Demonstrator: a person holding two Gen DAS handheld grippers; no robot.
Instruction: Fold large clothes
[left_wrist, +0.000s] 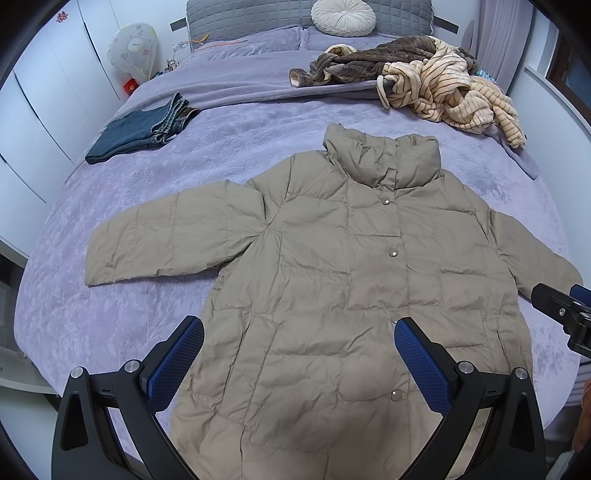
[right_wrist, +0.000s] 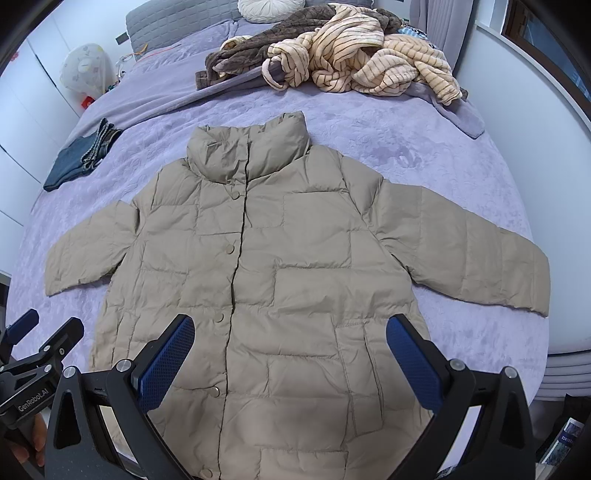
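the beige puffer jacket (left_wrist: 354, 266) lies flat, buttoned, sleeves spread, on the purple bed (left_wrist: 147, 177). above its hem, the left gripper (left_wrist: 299, 354) and right gripper (right_wrist: 290, 354) hover, both released and empty.

Bed covered by a lavender textured blanket (left_wrist: 258, 122). Folded blue jeans (left_wrist: 140, 129) lie flat near the left edge of the blanket. A heap of plush garments sits toward the headboard end: a brown fleece piece (left_wrist: 369, 62) touching and partly under a cream striped one (left_wrist: 450, 88) (how many items the heap holds cannot be told). A round pleated white cushion (left_wrist: 343, 16) leans against the grey quilted headboard (left_wrist: 240, 14). White wardrobe doors (left_wrist: 44, 92) stand beside the bed.
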